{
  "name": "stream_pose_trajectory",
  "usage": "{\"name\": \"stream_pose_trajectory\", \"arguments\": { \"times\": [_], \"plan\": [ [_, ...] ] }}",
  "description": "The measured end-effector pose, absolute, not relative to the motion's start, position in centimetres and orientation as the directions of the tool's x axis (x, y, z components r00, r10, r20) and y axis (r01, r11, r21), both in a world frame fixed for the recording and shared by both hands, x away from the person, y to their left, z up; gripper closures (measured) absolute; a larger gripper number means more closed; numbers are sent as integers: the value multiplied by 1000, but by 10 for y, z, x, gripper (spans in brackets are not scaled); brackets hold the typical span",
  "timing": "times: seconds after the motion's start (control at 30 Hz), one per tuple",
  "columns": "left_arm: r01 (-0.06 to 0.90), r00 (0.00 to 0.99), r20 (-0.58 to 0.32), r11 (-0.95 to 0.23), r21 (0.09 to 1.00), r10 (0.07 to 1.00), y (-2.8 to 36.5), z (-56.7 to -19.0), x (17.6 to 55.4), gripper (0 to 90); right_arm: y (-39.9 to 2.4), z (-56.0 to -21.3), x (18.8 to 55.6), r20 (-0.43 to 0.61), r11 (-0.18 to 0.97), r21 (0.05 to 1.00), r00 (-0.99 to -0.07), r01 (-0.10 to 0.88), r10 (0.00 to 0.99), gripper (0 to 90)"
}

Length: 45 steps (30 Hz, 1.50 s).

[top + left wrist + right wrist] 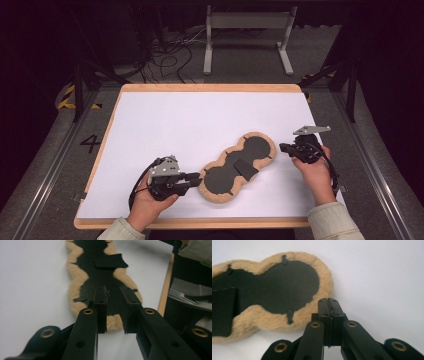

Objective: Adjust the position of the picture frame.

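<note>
Centrally on the white table (150, 120) lies a peanut-shaped pad (239, 166), black on its upper face and edged in tan fleece, running diagonally from near left to far right, with a small black flap (245, 169) lying across its narrow waist. At the pad's near-left end, the left gripper (196, 177) reaches in low; its own view shows the jaws (113, 296) narrowly parted over the fleece rim and black face, though whether the pads press on the pad cannot be told. At the far-right end, the right gripper (283, 147) sits just beside the pad without touching it, its jaws (328, 305) pressed together on nothing. A person's hands in pale sleeves hold both tools from the near edge.
</note>
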<state>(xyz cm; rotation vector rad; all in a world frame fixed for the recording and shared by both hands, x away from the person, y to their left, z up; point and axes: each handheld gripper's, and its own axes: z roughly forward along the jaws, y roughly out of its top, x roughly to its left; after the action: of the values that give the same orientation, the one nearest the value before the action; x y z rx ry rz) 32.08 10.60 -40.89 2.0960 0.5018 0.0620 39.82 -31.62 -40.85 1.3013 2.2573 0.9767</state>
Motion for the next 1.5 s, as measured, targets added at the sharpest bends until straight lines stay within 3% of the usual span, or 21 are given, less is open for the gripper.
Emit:
{"name": "stream_pose_trajectory", "arguments": {
  "times": [0.2, 0.43, 0.8, 1.0, 1.5],
  "plan": [
    [292, 951, -175, -551, 781, 256, 81, -415, 319, 855, -325, -409, 379, 40, 320, 724, -501, 611, 865, 900],
    [256, 966, -203, -639, 725, 158, 62, -423, 319, 864, -331, -407, 370, 51, 301, 734, -491, 609, 870, 900],
    [187, 978, -188, -759, 623, 87, 39, -437, 319, 868, -338, -407, 360, 46, 289, 732, -468, 616, 882, 900],
    [183, 982, -145, -803, 567, 122, 33, -446, 322, 871, -340, -407, 358, 43, 287, 733, -463, 616, 885, 900],
    [351, 934, -165, -741, 573, 316, 64, -446, 350, 898, -342, -407, 353, 38, 285, 737, -459, 613, 888, 897]
  ]
}}
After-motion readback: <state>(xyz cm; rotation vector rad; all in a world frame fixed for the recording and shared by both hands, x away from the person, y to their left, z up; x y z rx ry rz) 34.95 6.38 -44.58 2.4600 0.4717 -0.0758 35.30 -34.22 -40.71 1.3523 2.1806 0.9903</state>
